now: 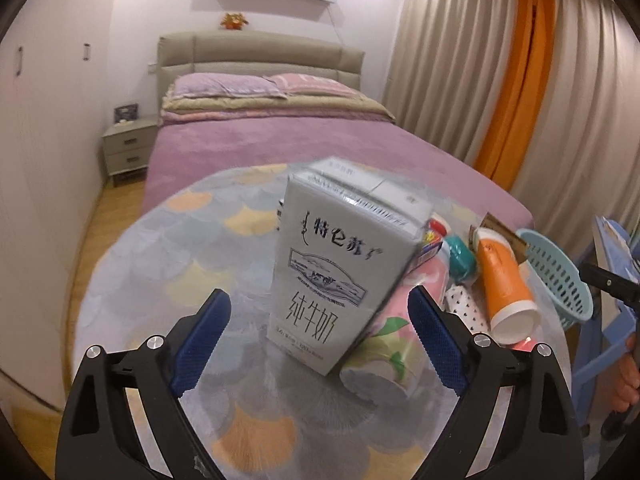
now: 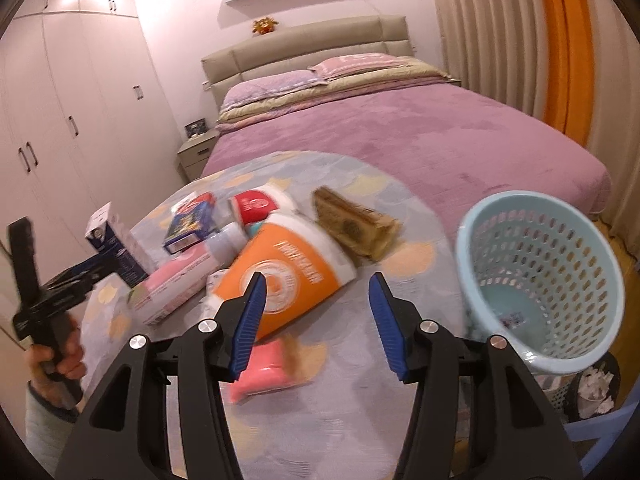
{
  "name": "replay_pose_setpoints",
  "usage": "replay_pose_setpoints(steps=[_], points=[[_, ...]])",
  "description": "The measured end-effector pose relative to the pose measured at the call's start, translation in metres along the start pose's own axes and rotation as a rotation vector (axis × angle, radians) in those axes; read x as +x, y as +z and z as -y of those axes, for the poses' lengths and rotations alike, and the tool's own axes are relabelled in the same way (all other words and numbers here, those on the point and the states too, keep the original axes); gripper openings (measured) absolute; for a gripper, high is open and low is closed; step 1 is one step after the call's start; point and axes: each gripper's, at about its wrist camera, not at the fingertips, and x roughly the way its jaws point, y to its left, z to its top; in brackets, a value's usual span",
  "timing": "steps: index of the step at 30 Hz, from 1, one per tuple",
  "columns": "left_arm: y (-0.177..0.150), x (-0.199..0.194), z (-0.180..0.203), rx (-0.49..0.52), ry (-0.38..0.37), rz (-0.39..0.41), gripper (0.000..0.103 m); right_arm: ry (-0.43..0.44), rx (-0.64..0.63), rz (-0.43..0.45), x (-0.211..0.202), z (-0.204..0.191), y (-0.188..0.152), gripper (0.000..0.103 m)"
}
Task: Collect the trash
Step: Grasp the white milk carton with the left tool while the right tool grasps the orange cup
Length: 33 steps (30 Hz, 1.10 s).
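Pale blue, the basket [image 2: 540, 280] at the worktop's right edge looks nearly empty to us, only a small scrap showing on its bottom, so we judge the collecting barely begun. Our left gripper [image 1: 318, 340] stands wide, its jaws either side of the upright milk carton [image 1: 336, 264] without pressing it; nothing is held. Our right gripper [image 2: 316, 320] is about half open and also empty, hovering over the orange cup [image 2: 288, 276] and a pink packet [image 2: 264, 372]. Still lying in a heap are that cup on its side, a pink floral carton [image 2: 176, 288], a blue box [image 2: 192, 222], a red-lidded tub [image 2: 256, 206], a brown wedge of packaging [image 2: 356, 224] and a teal cap [image 1: 460, 256]. All of it remains to be moved. The worktop [image 1: 160, 248] is round, covered with a grey and peach scallop-patterned cloth. Behind it we see a bed [image 1: 280, 148] with a purple cover, beige and orange curtains [image 1: 520, 80], a nightstand [image 1: 128, 148] and white wardrobes [image 2: 60, 120].
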Motion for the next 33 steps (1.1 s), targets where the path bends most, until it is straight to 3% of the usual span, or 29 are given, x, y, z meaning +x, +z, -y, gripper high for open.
replay_pose_setpoints(steps=[4, 7, 11, 22, 28, 33], points=[[0.002, 0.014, -0.005, -0.001, -0.049, -0.021, 0.084, 0.012, -0.005, -0.008, 0.012, -0.023, -0.003, 0.064], [0.0, 0.021, -0.006, -0.012, -0.097, -0.038, 0.07, 0.017, -0.003, -0.019, 0.022, -0.038, -0.002, 0.069], [-0.001, 0.019, -0.007, -0.024, -0.113, -0.016, 0.068, -0.016, 0.054, -0.036, 0.041, -0.051, -0.002, 0.082], [0.009, -0.017, -0.002, -0.043, -0.154, 0.088, 0.067, 0.008, 0.348, -0.194, 0.097, -0.02, 0.0, 0.082], [0.018, -0.032, 0.018, 0.0, -0.162, 0.119, 0.067, 0.042, 0.374, -0.217, 0.104, -0.013, 0.0, 0.08], [0.028, -0.038, 0.037, 0.02, -0.179, 0.132, 0.067, 0.071, 0.339, -0.198, 0.096, -0.011, 0.004, 0.07]])
